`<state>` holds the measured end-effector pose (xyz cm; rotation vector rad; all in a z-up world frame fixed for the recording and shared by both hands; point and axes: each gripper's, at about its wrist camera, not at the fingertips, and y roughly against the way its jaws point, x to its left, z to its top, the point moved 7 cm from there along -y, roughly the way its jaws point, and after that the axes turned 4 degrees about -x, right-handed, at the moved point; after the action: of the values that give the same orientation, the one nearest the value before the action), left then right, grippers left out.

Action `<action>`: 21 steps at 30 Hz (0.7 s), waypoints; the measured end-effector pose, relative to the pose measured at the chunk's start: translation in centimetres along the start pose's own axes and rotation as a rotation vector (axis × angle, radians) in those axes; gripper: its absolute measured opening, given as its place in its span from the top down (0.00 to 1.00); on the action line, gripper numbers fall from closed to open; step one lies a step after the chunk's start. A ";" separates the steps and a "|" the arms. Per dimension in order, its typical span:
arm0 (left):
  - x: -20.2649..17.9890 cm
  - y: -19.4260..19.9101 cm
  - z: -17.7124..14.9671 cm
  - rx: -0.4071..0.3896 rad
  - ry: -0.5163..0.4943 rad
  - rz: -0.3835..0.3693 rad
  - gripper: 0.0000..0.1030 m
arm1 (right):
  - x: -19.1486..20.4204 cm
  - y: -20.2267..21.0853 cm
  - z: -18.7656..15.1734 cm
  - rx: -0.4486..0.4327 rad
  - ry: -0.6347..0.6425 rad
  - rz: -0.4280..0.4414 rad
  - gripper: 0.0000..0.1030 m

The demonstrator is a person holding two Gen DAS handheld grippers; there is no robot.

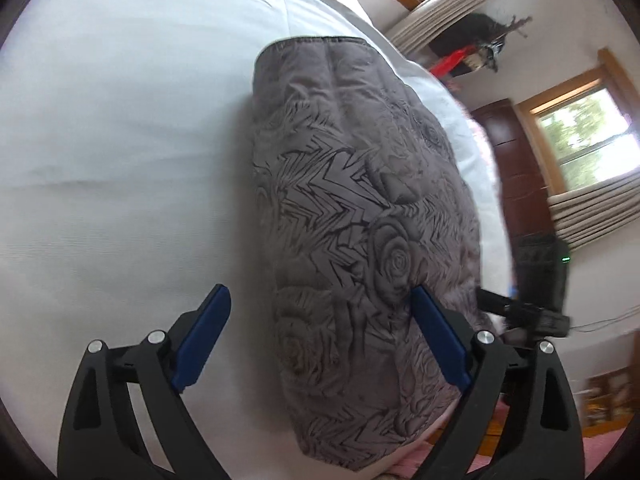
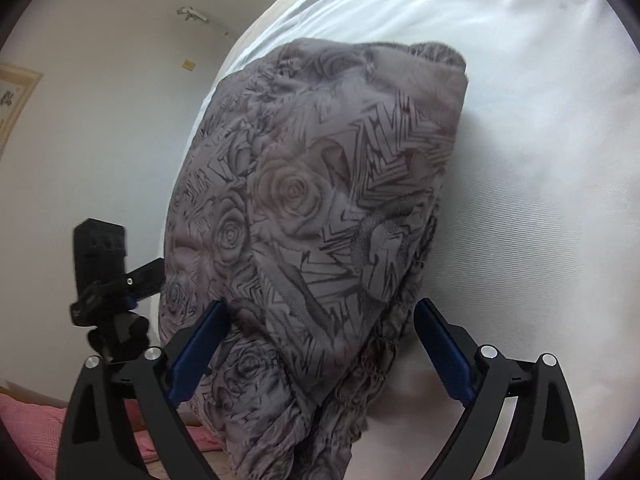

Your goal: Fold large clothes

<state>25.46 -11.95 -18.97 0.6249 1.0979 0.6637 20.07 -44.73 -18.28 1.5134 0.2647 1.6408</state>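
A grey padded garment [image 1: 360, 208] printed with roses and zigzags lies folded into a long bundle on a white bed sheet [image 1: 120, 160]. My left gripper [image 1: 320, 296] is open above its near end: one blue pad [image 1: 436, 336] is over the fabric, the other over bare sheet. In the right wrist view the same garment [image 2: 320, 200] fills the middle. My right gripper [image 2: 322, 306] is open and straddles its near end. The left pad [image 2: 200, 352] is at the fabric's edge and the right pad stands clear of it. Nothing is gripped.
The bed's edge runs close beside the garment on its outer side. Past it are a dark wooden door [image 1: 516, 168], two windows with curtains [image 1: 588, 140], a white wall [image 2: 100, 120] and pink cloth [image 2: 32, 424] low down. Each view shows the other gripper [image 2: 108, 276] at the garment's side.
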 end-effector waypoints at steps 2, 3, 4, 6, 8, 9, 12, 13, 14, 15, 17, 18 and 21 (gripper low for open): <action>-0.1 -0.6 0.1 0.004 0.000 -0.048 0.11 | -0.2 -0.5 0.0 0.011 -0.022 0.042 0.08; -0.2 -0.9 0.0 0.011 0.001 -0.063 0.10 | -0.5 -0.6 0.0 0.018 -0.032 0.061 0.08; -0.4 -1.5 -0.2 0.025 0.005 -0.091 0.09 | -0.5 -0.9 0.0 0.027 -0.040 0.085 0.08; -0.6 -2.8 -0.7 0.061 0.021 -0.136 0.08 | -0.7 -1.3 0.0 0.037 -0.054 0.121 0.13; -0.9 -3.7 -1.2 0.077 0.040 -0.179 0.09 | -0.5 -1.8 0.2 0.048 -0.072 0.163 0.20; -1.0 -3.9 -1.3 0.073 0.037 -0.182 0.09 | -0.5 -1.9 0.3 0.049 -0.067 0.164 0.23; -1.5 -3.7 -1.6 0.052 0.007 -0.181 0.19 | -0.1 -1.4 0.6 0.043 -0.028 0.160 0.35; -1.7 -3.6 -1.8 0.047 0.001 -0.184 0.24 | 0.3 -1.4 0.7 0.039 -0.014 0.160 0.39; -1.9 -3.3 -2.0 0.042 0.002 -0.190 0.28 | 0.8 -1.0 0.8 0.032 0.009 0.160 0.41; -2.0 -2.9 -2.0 0.035 0.004 -0.199 0.29 | 1.3 -0.8 1.1 0.026 0.028 0.162 0.43; -2.4 -2.1 -2.1 0.007 0.004 -0.206 0.31 | 2.5 -0.3 1.7 0.012 0.072 0.166 0.45; -2.6 -1.6 -2.1 -0.012 0.005 -0.207 0.31 | 3.0 0.0 1.7 0.010 0.086 0.167 0.46; -2.9 0.2 -1.7 -0.071 0.000 -0.203 0.31 | 5.0 0.3 3.0 -0.001 0.141 0.191 0.47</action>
<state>22.93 -13.75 -17.68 0.4451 1.1160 0.5247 23.19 -42.62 -13.79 1.4610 0.2002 1.9020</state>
